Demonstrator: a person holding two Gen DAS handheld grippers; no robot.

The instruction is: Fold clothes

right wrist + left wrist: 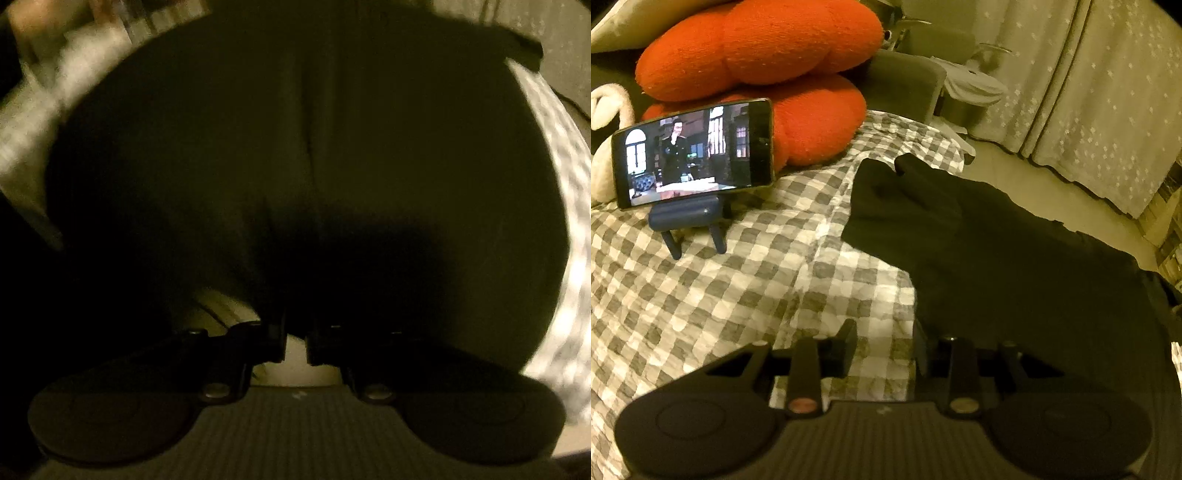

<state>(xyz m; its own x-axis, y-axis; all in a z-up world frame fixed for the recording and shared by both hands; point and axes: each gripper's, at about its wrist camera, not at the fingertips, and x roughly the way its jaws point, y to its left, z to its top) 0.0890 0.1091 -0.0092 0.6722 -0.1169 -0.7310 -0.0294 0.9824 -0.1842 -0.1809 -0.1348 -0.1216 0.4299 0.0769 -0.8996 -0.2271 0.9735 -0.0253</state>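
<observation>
Left gripper [884, 349]: black two-finger tool, jaws spread apart with nothing between them; checked cloth shows through the gap. The right-hand finger lies at the edge of the dark garment; contact cannot be told.

Right gripper [295, 345]: black two-finger tool, jaws drawn near together with a narrow slit between them. Dark fabric hangs down to the fingertips, but the view is dim and blurred, so whether the cloth is pinched cannot be told.

Black cloth garment [1015, 266]: spread over the right side of the bed, a folded lobe reaching toward the middle, its far portion draped over the right edge. In the right wrist view it fills almost the whole field [314, 155], with a vertical crease down its centre.

Grey-and-white checked bedcover [738, 288]: wrinkled, covers the bed under both the garment and the left gripper.

Smartphone in landscape position [692, 151]: screen lit, seated on a small blue stand with splayed legs [689, 221], toward the far left corner of the bed.

Orange-red plush cushion, lobed [764, 74]: behind the phone at the far edge.

White plush item [607, 110]: at the far left, partly cut off.

Pale curtain with small white star pattern [1089, 103]: hangs beyond the right edge of the bed, reaching the light floor [1034, 184].
</observation>
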